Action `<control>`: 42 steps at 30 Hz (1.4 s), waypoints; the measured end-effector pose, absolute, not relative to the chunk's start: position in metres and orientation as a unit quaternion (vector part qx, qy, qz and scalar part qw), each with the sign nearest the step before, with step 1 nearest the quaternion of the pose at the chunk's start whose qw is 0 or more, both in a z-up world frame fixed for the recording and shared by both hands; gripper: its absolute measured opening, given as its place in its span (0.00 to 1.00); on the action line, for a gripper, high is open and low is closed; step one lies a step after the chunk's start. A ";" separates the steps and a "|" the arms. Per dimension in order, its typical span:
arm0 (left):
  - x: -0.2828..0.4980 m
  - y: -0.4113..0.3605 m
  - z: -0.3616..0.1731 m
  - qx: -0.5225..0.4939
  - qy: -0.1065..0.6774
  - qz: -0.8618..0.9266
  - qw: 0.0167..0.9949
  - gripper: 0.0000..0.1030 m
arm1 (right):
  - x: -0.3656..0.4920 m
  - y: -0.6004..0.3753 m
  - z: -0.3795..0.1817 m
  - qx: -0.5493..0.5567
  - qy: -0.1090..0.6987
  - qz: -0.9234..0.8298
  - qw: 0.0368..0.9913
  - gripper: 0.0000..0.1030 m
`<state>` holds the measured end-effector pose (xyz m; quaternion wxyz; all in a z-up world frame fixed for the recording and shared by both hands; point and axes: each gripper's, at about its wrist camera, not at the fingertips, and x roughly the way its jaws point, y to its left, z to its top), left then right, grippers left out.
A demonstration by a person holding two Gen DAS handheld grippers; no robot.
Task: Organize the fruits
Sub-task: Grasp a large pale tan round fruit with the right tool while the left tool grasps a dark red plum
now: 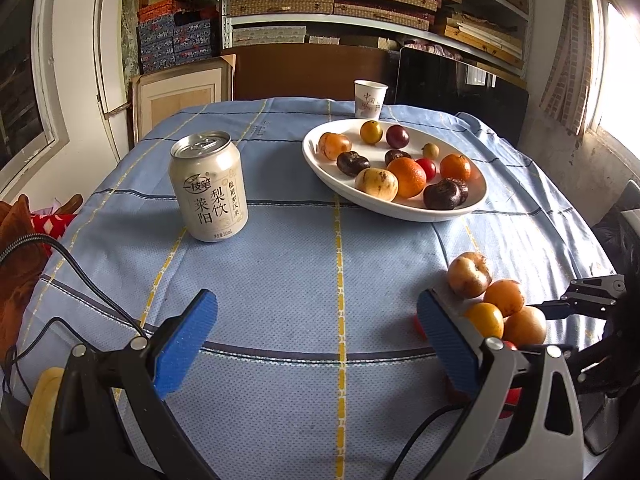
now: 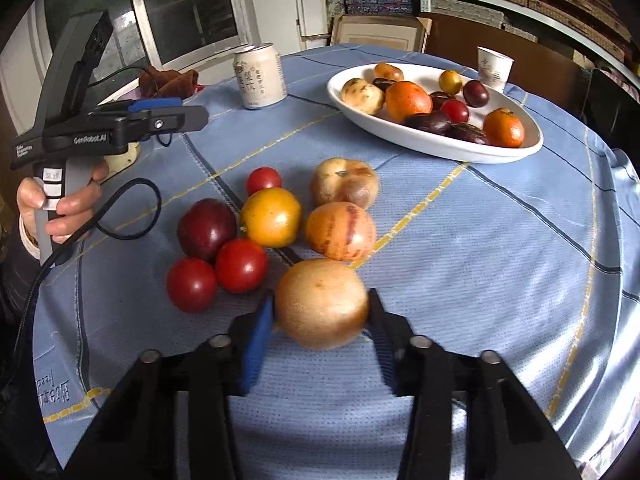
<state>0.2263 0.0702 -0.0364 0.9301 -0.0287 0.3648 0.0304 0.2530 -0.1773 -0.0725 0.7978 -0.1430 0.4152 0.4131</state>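
A white oval plate at the far right holds several fruits: oranges, dark plums, small tomatoes, yellow-brown fruits. A cluster of loose fruit lies on the blue cloth near the front: red tomatoes, a dark plum, a yellow-orange fruit and blotchy tan fruits. My right gripper is shut on a round tan fruit at the cluster's near edge. My left gripper is open and empty over bare cloth, left of the cluster; it also shows in the right wrist view.
A beige drink can stands left of the plate. A paper cup stands behind the plate. A cable trails from the left gripper. Shelves of boxes stand behind the table.
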 end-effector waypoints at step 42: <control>0.229 0.009 -0.073 -0.058 0.473 -0.211 0.853 0.39 | 0.250 -0.218 -0.032 -0.027 0.373 0.448 0.812 0.43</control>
